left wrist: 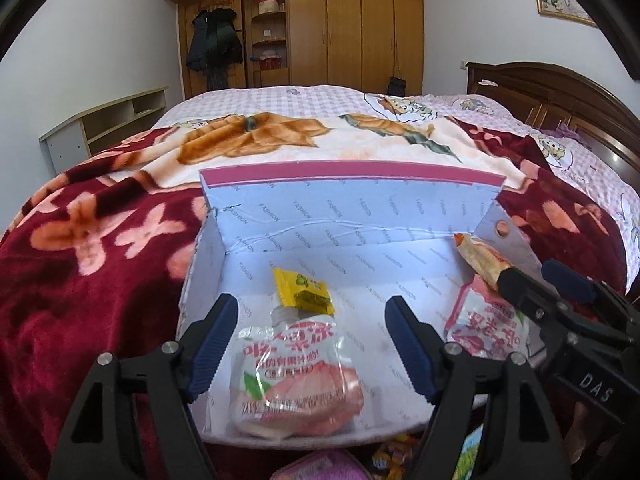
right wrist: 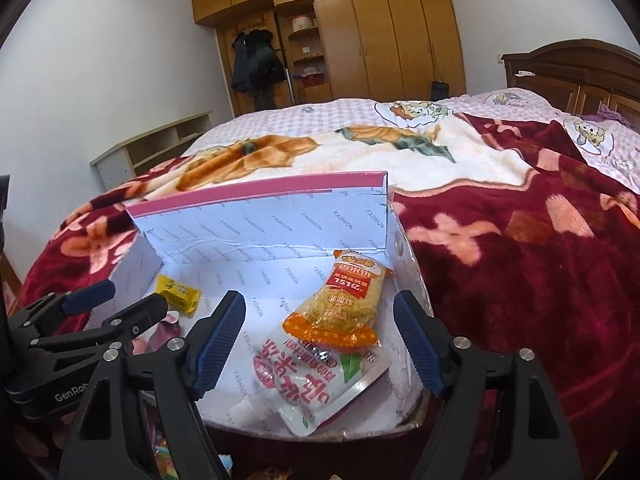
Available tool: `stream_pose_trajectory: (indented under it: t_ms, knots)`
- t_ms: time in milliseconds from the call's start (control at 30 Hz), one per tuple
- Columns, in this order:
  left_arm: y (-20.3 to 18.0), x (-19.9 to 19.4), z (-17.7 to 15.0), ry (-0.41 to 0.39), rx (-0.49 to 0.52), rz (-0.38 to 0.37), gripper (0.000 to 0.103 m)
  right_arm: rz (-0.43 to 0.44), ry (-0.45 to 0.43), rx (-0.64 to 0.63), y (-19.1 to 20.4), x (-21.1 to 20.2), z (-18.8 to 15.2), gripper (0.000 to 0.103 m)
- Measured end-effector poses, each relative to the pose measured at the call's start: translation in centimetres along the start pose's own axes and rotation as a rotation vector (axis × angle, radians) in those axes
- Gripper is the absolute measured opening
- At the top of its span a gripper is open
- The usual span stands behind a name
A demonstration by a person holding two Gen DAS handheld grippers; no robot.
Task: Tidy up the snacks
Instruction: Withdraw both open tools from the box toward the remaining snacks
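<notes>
Bed [left wrist: 120, 240] with dark red floral blanket [right wrist: 520, 260] fills both views, wood wardrobe [left wrist: 352, 28] at the far wall. On the blanket sits an open white box [left wrist: 340, 216] printed FASHION, pink-edged lid standing up at the back. Left gripper [left wrist: 312, 344] angled down over the box's left half, jaws wide, nothing pinched; blue pads [left wrist: 214, 344] stand either side of a jelly pouch [left wrist: 296, 372] but apart from it. Right gripper [right wrist: 320, 348] angled down the same way over the right half, jaws also wide, empty, pads clear of the snacks below. No earlier frame given, so only the open state noted. Left pouch: clear and pink, red print, white spout pointing away from the camera, lying flat on the box floor. Second pouch [right wrist: 316, 384]: same type, spout toward the camera, near the box's front edge. Orange rice cracker pack [right wrist: 344, 300] lies tilted on top of that pouch's upper end, its far end close to the right wall. Small yellow candy packet [left wrist: 304, 292] sits just beyond the left pouch's spout, touching or nearly so. More wrappers at the bottom edge, outside the box, too cut off to identify.
</notes>
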State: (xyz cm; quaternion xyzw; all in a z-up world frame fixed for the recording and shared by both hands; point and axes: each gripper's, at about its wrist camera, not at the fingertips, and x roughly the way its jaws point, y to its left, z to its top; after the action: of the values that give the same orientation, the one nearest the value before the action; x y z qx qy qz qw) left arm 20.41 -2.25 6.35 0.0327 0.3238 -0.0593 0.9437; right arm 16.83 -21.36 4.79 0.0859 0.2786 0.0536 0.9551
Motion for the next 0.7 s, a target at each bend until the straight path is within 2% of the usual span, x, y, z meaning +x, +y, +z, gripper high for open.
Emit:
stream_pose_trajectory:
  t_ms: [233, 533, 700]
  knots:
    - [0.5, -1.8, -1.2, -0.002, -0.010, -0.013, 0.080, 0.020, -0.014, 0.016, -0.1, -2.7, -1.1, 0.079]
    - [0.9, -3.8, -3.5, 0.033, -0.029, -0.043, 0.080, 0.066, 0.002, 0.020, 0.1, -5.3, -2.9, 0.079]
    - [1.1, -4.8, -4.9, 0.049, -0.023, -0.034, 0.080, 0.092, -0.002, 0.028, 0.1, -6.9, -3.8, 0.079]
